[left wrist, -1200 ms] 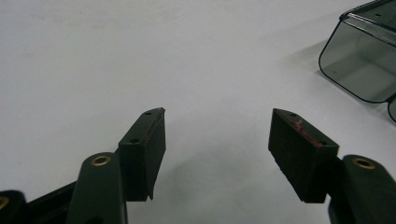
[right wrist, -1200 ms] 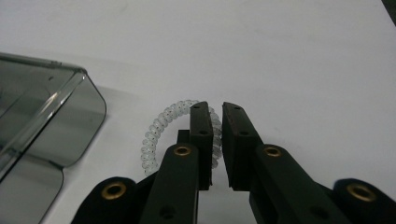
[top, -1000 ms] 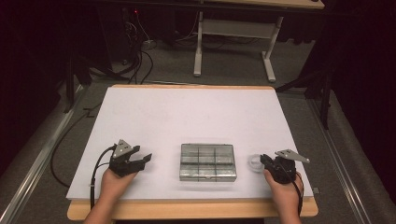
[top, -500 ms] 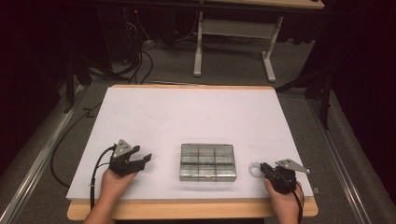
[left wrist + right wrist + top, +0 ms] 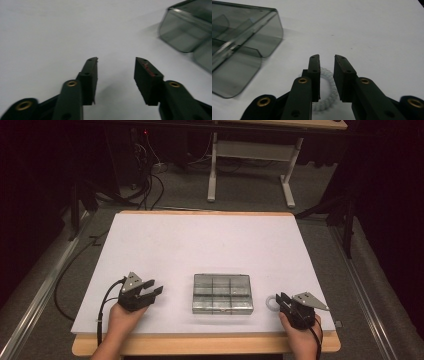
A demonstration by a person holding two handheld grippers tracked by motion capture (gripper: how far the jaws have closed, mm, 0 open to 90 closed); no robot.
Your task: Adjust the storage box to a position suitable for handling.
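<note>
You are holding your right claw [image 5: 280,301] low over the white worktop [image 5: 200,245], just to the right of the clear smoky-grey plastic compartment box [image 5: 222,293], and its jaws are standing a narrow gap apart, having just been opening. The white coiled spiral hair tie [image 5: 325,87] is lying flat on the worktop directly under and between those jaws, its ring circling out behind the left one; the pads are not pressing on it, so the claw is open around the tie rather than gripping it. In the high view the tie [image 5: 271,302] is sitting at the claw's tip, between it and the box's right end. Your left claw [image 5: 150,291] is resting on the worktop well to the left of the box, its jaws having just been closing yet standing clearly apart with nothing between them [image 5: 115,75]; the box's rounded corner [image 5: 185,32] is lying ahead and to its right.
</note>
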